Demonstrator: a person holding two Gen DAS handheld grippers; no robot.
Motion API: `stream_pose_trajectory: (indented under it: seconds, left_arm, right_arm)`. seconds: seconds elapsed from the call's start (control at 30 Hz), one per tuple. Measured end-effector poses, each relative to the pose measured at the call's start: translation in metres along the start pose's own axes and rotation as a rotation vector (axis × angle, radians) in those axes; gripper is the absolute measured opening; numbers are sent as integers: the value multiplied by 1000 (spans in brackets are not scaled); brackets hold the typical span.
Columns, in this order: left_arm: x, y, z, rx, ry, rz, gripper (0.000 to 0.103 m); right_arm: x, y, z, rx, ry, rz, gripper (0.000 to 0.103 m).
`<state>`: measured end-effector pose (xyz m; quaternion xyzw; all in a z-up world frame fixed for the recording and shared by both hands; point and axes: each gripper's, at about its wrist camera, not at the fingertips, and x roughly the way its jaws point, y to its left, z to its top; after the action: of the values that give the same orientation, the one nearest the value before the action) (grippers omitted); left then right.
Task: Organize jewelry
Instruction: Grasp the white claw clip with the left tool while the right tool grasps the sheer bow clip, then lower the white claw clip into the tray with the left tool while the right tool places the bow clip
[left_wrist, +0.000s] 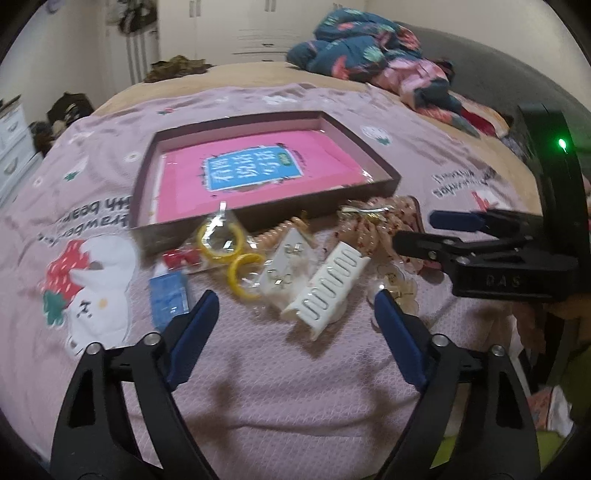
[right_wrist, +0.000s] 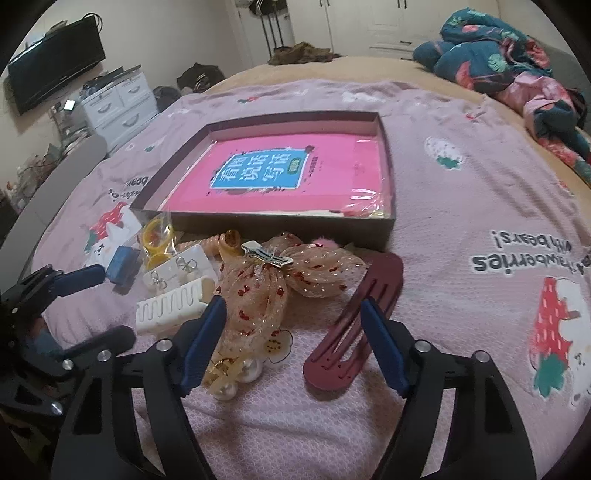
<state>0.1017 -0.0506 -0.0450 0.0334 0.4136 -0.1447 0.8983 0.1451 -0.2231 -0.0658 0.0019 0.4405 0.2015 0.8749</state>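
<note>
Both of my grippers hang over the bed, above a pink blanket (right_wrist: 461, 206) printed with strawberries and bears, and I take the shallow dark box (right_wrist: 280, 223) on that blanket as my landmark. Inside the box lies a pink book (right_wrist: 280, 173) with a blue label. The jewelry and hair pieces are heaped on the blanket against the box's near wall, none of them inside it. My left gripper (left_wrist: 293, 328) is spread wide with nothing between its blue fingers, and it hovers on the near side of the heap. Straight ahead of it lies a white hair claw (left_wrist: 325, 291), and beside that, closer to the box, a white card of earrings (left_wrist: 286, 266). Yellow hoops in a clear bag (left_wrist: 221, 240) rest against the box's near wall, and a small blue packet (left_wrist: 168, 297) sits near them, further from the box. My right gripper (right_wrist: 293, 314) is also open and empty. Between its fingers I see a sheer beige bow with red dots (right_wrist: 280, 284), carrying a silver clip, lying just in front of the box. A dark red hair clip (right_wrist: 354, 325) stretches from the box's near wall toward my right finger. Pearl pieces (right_wrist: 236, 373) lie by my left finger, farthest from the box.
</note>
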Motion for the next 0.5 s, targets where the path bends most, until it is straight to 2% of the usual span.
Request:
stream_pose_trajectory:
  seconds: [0.07, 0.13, 0.17, 0.23, 0.33, 0.5]
  left_arm:
    - [4, -3, 2, 21, 8, -10, 74]
    - [9, -5, 3, 39, 17, -14, 69]
    - [10, -6, 4, 47, 18, -15, 66]
    - [12, -9, 7, 68, 23, -22, 62]
    - [18, -15, 11, 101, 40, -41, 54]
    - [31, -18, 14, 111, 80, -91, 43]
  right_arm:
    - [5, -2, 2, 3, 17, 34, 63]
    - [11, -4, 4, 12, 42, 74, 45]
    - [14, -3, 4, 11, 50, 87, 40]
    - [17, -4, 5, 6, 61, 119, 17]
    - [13, -4, 5, -7, 47, 141, 9]
    - [-5, -18, 9, 1, -14, 132, 7]
